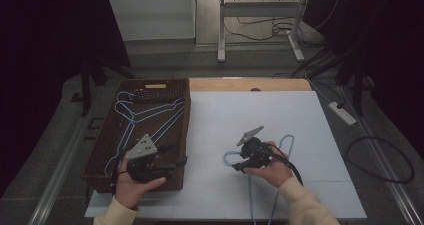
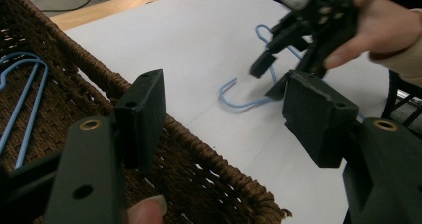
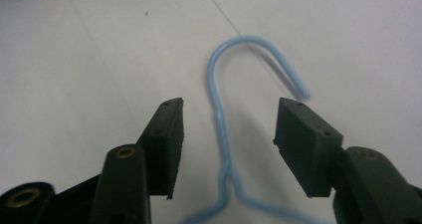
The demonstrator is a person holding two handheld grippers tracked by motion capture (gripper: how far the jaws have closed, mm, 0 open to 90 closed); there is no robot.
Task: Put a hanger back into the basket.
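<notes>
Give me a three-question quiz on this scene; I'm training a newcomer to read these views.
1. True or false: the right hand-held gripper is clamped on the blue hanger.
2. Where do the other hangers lie: A) in the wicker basket, B) on the floor?
3. Which part of the hanger lies between the right hand-held gripper's jaws?

Key: 1 false, the jaws stand open around it; 2 A; 3 the twisted neck below the hook.
</notes>
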